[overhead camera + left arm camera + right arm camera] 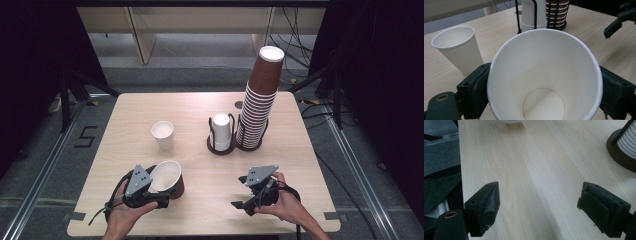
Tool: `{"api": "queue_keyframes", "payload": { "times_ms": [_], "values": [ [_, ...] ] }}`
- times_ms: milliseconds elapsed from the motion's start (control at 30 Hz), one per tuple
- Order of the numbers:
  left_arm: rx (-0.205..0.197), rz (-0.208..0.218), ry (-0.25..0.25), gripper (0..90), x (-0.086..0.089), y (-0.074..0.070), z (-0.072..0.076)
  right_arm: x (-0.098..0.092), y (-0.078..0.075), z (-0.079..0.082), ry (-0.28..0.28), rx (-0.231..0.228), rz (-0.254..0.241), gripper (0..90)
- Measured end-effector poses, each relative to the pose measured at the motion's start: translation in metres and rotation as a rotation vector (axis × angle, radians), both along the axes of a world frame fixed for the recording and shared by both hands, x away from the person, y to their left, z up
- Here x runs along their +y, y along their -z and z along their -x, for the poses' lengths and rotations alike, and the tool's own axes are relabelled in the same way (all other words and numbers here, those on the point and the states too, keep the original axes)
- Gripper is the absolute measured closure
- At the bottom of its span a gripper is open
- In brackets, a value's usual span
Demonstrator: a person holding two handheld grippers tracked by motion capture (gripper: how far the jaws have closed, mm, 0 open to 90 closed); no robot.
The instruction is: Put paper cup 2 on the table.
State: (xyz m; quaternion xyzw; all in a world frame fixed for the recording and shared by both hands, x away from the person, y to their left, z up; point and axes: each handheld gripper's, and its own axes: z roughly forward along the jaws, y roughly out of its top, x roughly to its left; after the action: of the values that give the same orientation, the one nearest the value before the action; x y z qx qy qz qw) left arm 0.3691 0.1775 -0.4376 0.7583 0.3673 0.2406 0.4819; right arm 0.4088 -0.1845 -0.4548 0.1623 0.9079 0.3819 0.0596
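A brown paper cup (170,179) with a white inside is tilted, its mouth toward me, near the table's front left. My left gripper (162,192) is shut on it, one black jaw on each side of the cup (546,75). In the left gripper view, the left gripper (544,92) has its jaws against the cup's wall. My right gripper (240,191) hovers low over the front right of the table, open, with bare wood between its jaws (546,205). The right gripper (614,25) also appears far off in the left gripper view.
A single white cup (163,134) stands upright left of centre. Behind centre, a wire holder (220,145) carries a short stack of white cups (221,131). Beside it leans a tall stack of brown cups (260,100). The holder's dark base (621,152) lies to the right gripper's right.
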Motion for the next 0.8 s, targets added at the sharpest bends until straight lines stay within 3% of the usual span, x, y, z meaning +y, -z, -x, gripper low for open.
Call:
{"api": "queue_keyframes", "payload": {
  "times_ms": [333, 567, 800],
  "values": [
    [-0.002, -0.018, -0.119, 11.5, 0.020, -0.003, -0.012, -0.010, -0.001, 0.000, 0.039, -0.006, 0.001, 17.4],
    [-0.007, -0.038, -0.186, 11.4, 0.034, -0.007, -0.029, -0.017, -0.001, 0.000, 0.053, -0.016, 0.002, 17.7],
    [0.024, -0.045, -0.242, 11.3, 0.040, -0.009, -0.050, -0.023, 0.000, 0.000, 0.065, -0.015, 0.003, 17.7]
  ]
}}
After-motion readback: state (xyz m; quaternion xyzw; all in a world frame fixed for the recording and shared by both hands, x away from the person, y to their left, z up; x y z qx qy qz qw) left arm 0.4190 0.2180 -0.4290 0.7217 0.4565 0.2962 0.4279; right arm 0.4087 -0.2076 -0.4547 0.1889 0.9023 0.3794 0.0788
